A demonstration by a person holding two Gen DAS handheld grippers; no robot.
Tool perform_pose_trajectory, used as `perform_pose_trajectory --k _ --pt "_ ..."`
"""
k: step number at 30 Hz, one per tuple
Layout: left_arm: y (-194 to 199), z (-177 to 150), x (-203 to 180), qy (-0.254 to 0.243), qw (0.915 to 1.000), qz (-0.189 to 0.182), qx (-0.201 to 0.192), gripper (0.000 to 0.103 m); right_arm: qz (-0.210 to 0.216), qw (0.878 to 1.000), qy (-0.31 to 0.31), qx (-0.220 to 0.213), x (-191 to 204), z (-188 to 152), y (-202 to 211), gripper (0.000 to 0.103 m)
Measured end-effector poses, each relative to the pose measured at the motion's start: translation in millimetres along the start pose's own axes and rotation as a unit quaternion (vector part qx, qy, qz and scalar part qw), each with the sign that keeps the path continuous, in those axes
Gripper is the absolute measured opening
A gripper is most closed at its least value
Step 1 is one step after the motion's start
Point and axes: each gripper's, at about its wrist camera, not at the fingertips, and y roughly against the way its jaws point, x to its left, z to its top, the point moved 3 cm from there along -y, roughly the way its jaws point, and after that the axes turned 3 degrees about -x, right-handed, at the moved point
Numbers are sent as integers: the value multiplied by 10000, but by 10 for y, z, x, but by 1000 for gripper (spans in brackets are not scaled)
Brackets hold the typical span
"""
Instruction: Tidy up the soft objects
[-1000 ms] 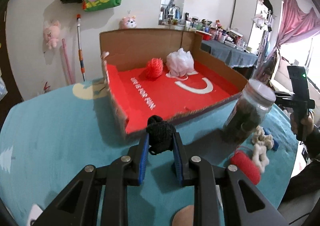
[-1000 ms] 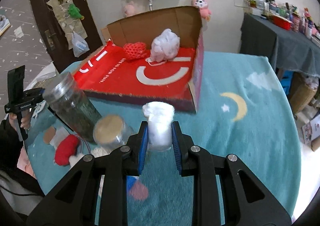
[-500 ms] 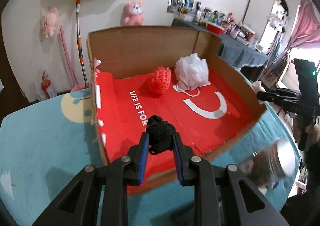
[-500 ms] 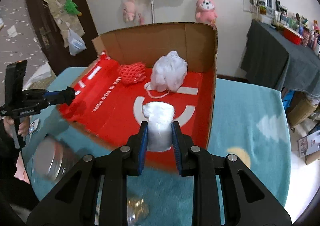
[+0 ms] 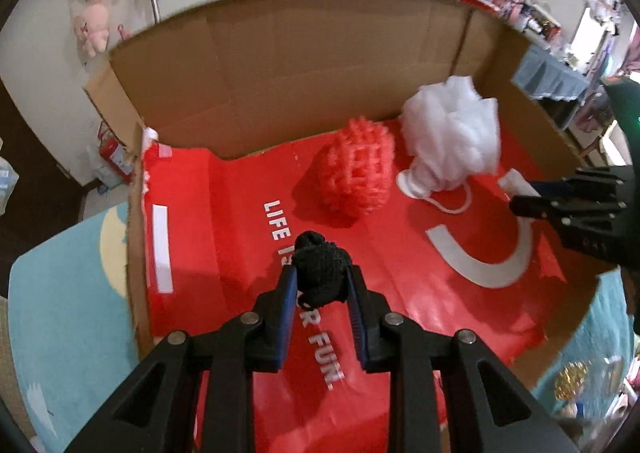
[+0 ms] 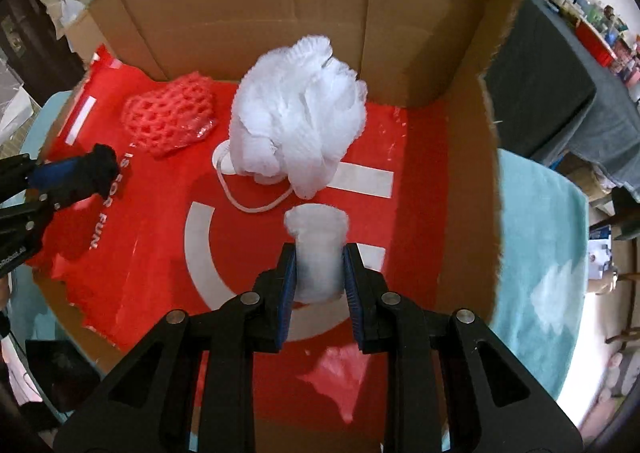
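- Both grippers now over the cardboard box (image 5: 280, 65), off the table.
- Left gripper (image 5: 320, 281) clamped on black pom (image 5: 320, 273), sitting between pads.
- Right gripper (image 6: 319, 271) clamped on white foam roll (image 6: 318, 253), top poking past tips.

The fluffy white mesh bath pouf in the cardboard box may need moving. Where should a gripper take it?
Grip the white mesh bath pouf across its bunched lower part near the cord loop, coming from above: the ruffles squash, and the box wall stands close behind.
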Motion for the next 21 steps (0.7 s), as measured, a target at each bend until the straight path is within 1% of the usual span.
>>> perform_pose_trajectory --k 2,4,6,8,9,10,11,12,13,14,15,17,19,20,21 --pt "-56 16 27 40 10000 51 48 27 -101 9999 42 122 6 13 -87 22" --pt "-101 12 52 52 9999 130 76 27 -169 9997 91 144 6 24 -128 22" --pt "-116 5 50 71 9999 123 89 33 -171 9996 129 168 25 26 -156 23" --pt "-109 -5 46 67 9999 121 77 34 -158 9996 147 204 24 17 -182 23" --pt "-101 -11 46 57 9999 118 68 36 -172 9995 157 204 24 16 -194 23" --pt "-86 -19 46 49 9999 122 59 38 -196 9995 169 201 41 18 -201 27" --pt "-77 -20 51 50 9999 118 45 44 -226 9994 193 195 49 17 -206 30" --pt "-62 -24 58 50 9999 110 23 49 -224 9994 200 181 58 10 -217 44" --pt "-74 -2 41 52 9999 109 -13 51 -113 9996 210 155 74 5 -207 54" --pt "-63 4 31 56 9999 111 -44 54 -7 9996 257 123 125 -6 -196 58" --pt "-48 -5 28 63 9999 103 -72 56 -77 9995 307 82 162 -12 -180 62" --pt "12 -22 21 93 9998 43 -141 58 -245 9986 473 -30 241 -26 -132 63" --pt "90 -37 -6 104 9997 16 -226 65 -276 9982 525 -107 282 -40 -75 63" --pt "133 -37 -18 98 9996 17 -282 71 -265 9983 498 -149 298 -49 -30 63" --pt "193 -46 -32 80 9993 25 -359 72 -251 9984 486 -169 307 -58 3 64"
